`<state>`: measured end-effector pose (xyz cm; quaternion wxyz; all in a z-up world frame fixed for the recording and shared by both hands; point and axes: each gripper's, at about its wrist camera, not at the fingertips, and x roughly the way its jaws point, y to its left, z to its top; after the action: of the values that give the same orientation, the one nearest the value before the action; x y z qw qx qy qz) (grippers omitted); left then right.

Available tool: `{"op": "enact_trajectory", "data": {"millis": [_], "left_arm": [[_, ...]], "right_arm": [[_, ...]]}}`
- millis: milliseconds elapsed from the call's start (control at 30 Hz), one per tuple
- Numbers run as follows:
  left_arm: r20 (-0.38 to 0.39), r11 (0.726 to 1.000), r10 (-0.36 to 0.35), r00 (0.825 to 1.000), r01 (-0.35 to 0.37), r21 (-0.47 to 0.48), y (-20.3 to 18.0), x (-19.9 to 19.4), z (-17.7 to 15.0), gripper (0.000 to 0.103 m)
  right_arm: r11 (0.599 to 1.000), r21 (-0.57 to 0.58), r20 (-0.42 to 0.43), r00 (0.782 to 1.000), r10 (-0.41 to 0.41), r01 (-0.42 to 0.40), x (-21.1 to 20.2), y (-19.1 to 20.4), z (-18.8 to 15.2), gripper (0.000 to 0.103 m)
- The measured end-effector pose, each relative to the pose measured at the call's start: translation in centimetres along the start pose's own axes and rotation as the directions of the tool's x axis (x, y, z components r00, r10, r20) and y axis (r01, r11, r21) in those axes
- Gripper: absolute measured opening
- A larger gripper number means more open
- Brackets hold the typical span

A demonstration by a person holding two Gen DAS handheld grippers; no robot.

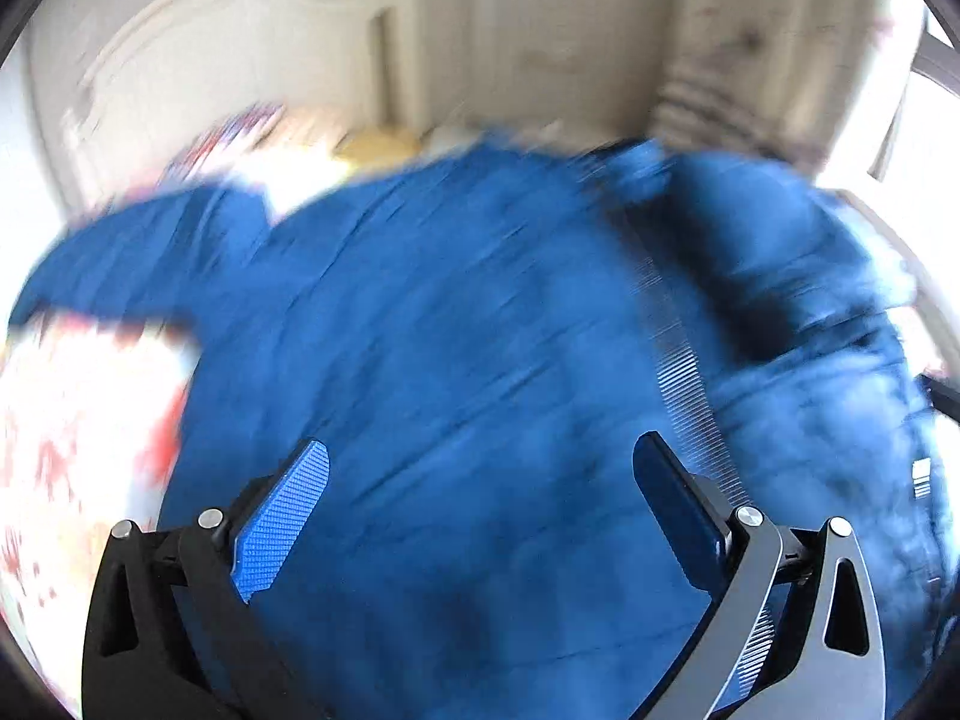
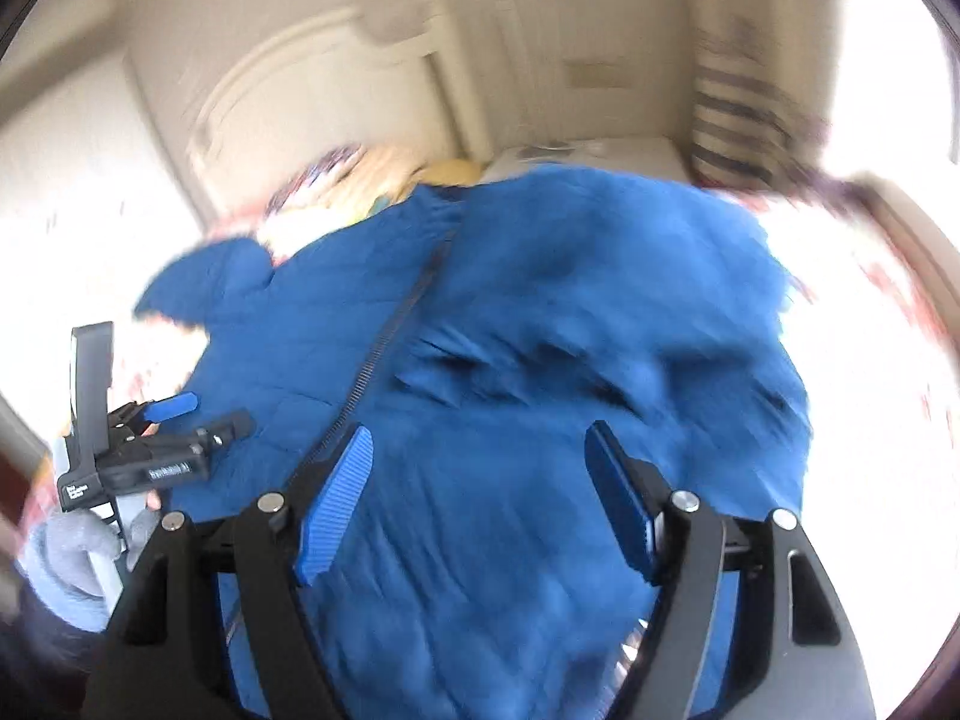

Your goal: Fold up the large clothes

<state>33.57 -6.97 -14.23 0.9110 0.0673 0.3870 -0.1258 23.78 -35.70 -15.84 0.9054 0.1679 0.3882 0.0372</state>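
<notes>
A large blue jacket [image 1: 468, 360] lies spread across a bed [image 1: 72, 420] and fills most of both wrist views, which are blurred. The bed cover beside the jacket is pale with red markings, and it is washed out by bright light. Beyond the jacket stands a cream headboard [image 2: 324, 90] against a cream wall, with a striped curtain [image 2: 732, 114] to its right. Pillows [image 2: 384, 174], one of them yellow, sit between the jacket and the headboard, too blurred to describe further.

A dark zipper [image 2: 390, 336] runs the length of the jacket, from the collar end near the pillows down toward the cameras. One sleeve [image 1: 114, 264] stretches out to the left of the jacket's body. The jacket's right side is bunched into folds and dark creases.

The left gripper [image 1: 480, 516] hovers over the lower part of the jacket, left of the zipper. Its jaws stand wide apart, with nothing between the blue pads [image 1: 282, 522]. In the right wrist view the same gripper [image 2: 198, 411] appears at the jacket's left edge, held by a hand in a grey sleeve [image 2: 66, 558].

The right gripper [image 2: 480, 504] hovers over the jacket just right of the zipper. Its jaws are also spread wide and hold nothing.
</notes>
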Motion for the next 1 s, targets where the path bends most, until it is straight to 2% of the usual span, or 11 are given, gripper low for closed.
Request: {"op": "enact_trajectory", "data": {"millis": [100, 300, 400, 567, 600, 667, 700, 767, 833, 900, 1000], "left_arm": [[0.07, 0.98, -0.07, 0.995, 0.056, 0.191, -7.1, -1.0, 3.2, 0.097], [0.065, 0.843, -0.128, 0.99, 0.074, 0.532, -20.4, 2.3, 6.8, 0.095], [0.067, 0.77, -0.083, 0.994, 0.022, 0.638, -25.0, 4.6, 7.0, 0.093], [0.095, 0.7, 0.022, 0.995, -0.084, 0.71, -27.1, 8.0, 6.2, 0.041], [0.13, 0.718, -0.01, 0.992, -0.083, 0.691, -26.2, 7.1, 6.3, 0.032], [0.124, 0.813, -0.103, 0.987, 0.012, 0.582, -23.1, 5.4, 8.0, 0.028], [0.115, 0.88, -0.177, 0.977, 0.105, 0.464, -19.9, 4.1, 9.4, 0.028], [0.128, 0.94, -0.259, 0.957, 0.219, 0.263, -14.3, 2.6, 11.0, 0.027], [0.166, 0.944, -0.33, 0.929, 0.329, 0.036, -6.4, 1.6, 11.3, 0.027], [0.207, 0.903, -0.363, 0.909, 0.398, -0.164, 1.5, 1.3, 9.6, 0.027], [0.187, 0.836, -0.378, 0.907, 0.421, -0.351, 9.5, 2.9, 5.9, 0.029]], "right_arm": [[0.987, 0.151, -0.004, 0.999, -0.052, 0.052, -1.1, -3.6, -2.3, 0.064], [0.984, 0.145, -0.024, 0.994, -0.102, 0.105, -1.8, -2.9, -5.1, 0.062], [0.984, 0.115, -0.025, 0.991, -0.135, 0.137, -0.6, -1.7, -5.6, 0.062], [0.983, 0.122, -0.023, 0.99, -0.137, 0.138, -0.4, -1.6, -5.6, 0.062], [0.983, 0.123, -0.021, 0.991, -0.134, 0.136, -0.3, -1.5, -5.6, 0.062], [0.983, 0.128, -0.017, 0.992, -0.129, 0.13, -0.2, -1.6, -5.5, 0.062], [0.983, 0.131, -0.016, 0.992, -0.125, 0.126, -0.1, -1.5, -5.4, 0.062], [0.983, 0.135, -0.015, 0.993, -0.12, 0.121, -0.1, -1.6, -5.3, 0.062], [0.984, 0.139, -0.013, 0.993, -0.113, 0.114, -0.1, -1.6, -5.2, 0.062], [0.984, 0.145, -0.011, 0.994, -0.104, 0.105, -0.2, -1.7, -5.2, 0.062], [0.984, 0.149, -0.012, 0.995, -0.098, 0.099, -0.1, -1.9, -5.2, 0.062]]}}
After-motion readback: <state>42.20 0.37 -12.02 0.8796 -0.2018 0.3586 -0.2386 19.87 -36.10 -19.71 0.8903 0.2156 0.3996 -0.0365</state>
